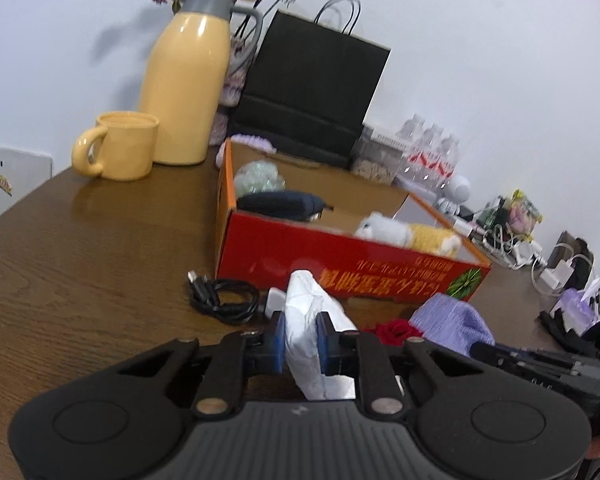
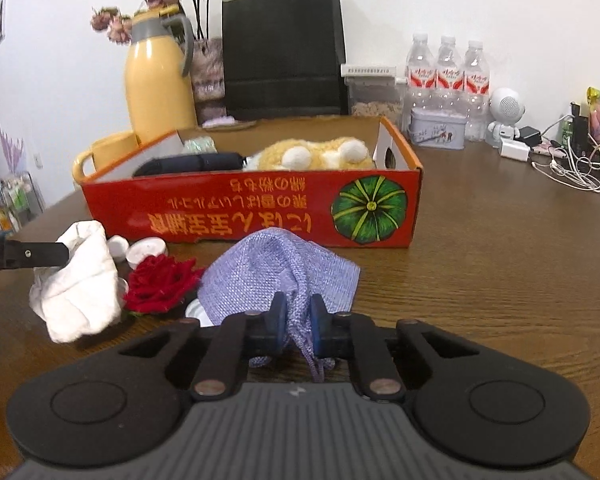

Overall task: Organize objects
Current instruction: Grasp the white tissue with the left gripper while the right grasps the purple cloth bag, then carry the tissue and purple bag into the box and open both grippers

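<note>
My left gripper (image 1: 302, 330) is shut on a crumpled white tissue pack (image 1: 314, 320) and holds it above the table, in front of the red cardboard box (image 1: 284, 256). The pack also shows in the right wrist view (image 2: 80, 280). My right gripper (image 2: 298, 320) is shut on the neck of a purple fabric pouch (image 2: 284, 272), which also shows in the left wrist view (image 1: 452, 320). A red fabric rose (image 2: 158, 284) lies between pack and pouch. The box (image 2: 260, 216) holds a plush toy (image 2: 316, 154), a dark case (image 2: 188, 166) and a greenish bundle (image 1: 258, 176).
A yellow thermos (image 1: 188, 88), yellow mug (image 1: 120, 146) and black paper bag (image 1: 312, 88) stand behind the box. A black cable (image 1: 224, 298) and white caps (image 2: 146, 252) lie before it. Water bottles (image 2: 448, 80), a tin (image 2: 438, 126), a white speaker (image 2: 506, 116) and chargers (image 2: 572, 164) sit right.
</note>
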Action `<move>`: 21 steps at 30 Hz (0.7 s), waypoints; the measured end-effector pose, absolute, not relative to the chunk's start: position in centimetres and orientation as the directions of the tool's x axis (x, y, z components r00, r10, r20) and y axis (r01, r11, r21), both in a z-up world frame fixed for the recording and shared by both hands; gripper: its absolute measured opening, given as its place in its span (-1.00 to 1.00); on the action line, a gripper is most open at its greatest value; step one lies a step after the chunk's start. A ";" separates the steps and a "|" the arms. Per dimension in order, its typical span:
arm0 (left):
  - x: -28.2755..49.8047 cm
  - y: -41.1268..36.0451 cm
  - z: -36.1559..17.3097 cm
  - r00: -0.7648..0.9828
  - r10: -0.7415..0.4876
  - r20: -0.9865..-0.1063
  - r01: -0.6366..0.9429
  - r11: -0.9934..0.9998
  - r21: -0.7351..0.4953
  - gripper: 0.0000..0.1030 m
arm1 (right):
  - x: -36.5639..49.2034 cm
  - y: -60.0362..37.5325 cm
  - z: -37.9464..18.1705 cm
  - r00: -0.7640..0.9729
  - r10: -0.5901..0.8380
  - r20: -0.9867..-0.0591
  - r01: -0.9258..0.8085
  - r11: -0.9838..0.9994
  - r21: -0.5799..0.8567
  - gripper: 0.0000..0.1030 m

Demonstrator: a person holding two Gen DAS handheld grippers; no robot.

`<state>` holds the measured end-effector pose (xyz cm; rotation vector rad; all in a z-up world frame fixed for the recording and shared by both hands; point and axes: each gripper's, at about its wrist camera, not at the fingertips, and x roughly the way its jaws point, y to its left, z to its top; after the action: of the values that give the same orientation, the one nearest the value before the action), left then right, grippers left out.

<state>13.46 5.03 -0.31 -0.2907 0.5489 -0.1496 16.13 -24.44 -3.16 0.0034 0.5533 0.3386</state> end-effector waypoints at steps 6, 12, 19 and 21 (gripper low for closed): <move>12.6 5.1 1.7 0.868 -0.232 -0.439 0.088 0.942 -0.325 -0.73 | 15.0 -24.7 -1.7 0.821 0.350 -0.451 -0.325 0.936 0.134 -0.77; 12.5 4.4 3.6 0.886 -0.247 -0.392 0.118 0.938 -0.326 -0.73 | 14.8 -24.6 -0.3 0.839 0.362 -0.406 -0.332 0.932 0.145 -0.77; 14.3 3.5 5.5 0.901 -0.250 -0.356 0.132 0.937 -0.324 -0.73 | 15.9 -24.2 1.5 0.864 0.358 -0.354 -0.333 0.934 0.131 -0.77; 15.1 3.1 6.0 0.904 -0.250 -0.347 0.136 0.937 -0.322 -0.73 | 16.5 -24.1 2.0 0.870 0.355 -0.341 -0.331 0.935 0.127 -0.77</move>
<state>15.08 3.15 6.00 -0.2966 0.3944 -0.2024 16.47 -24.06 1.99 0.0654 0.3690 0.3591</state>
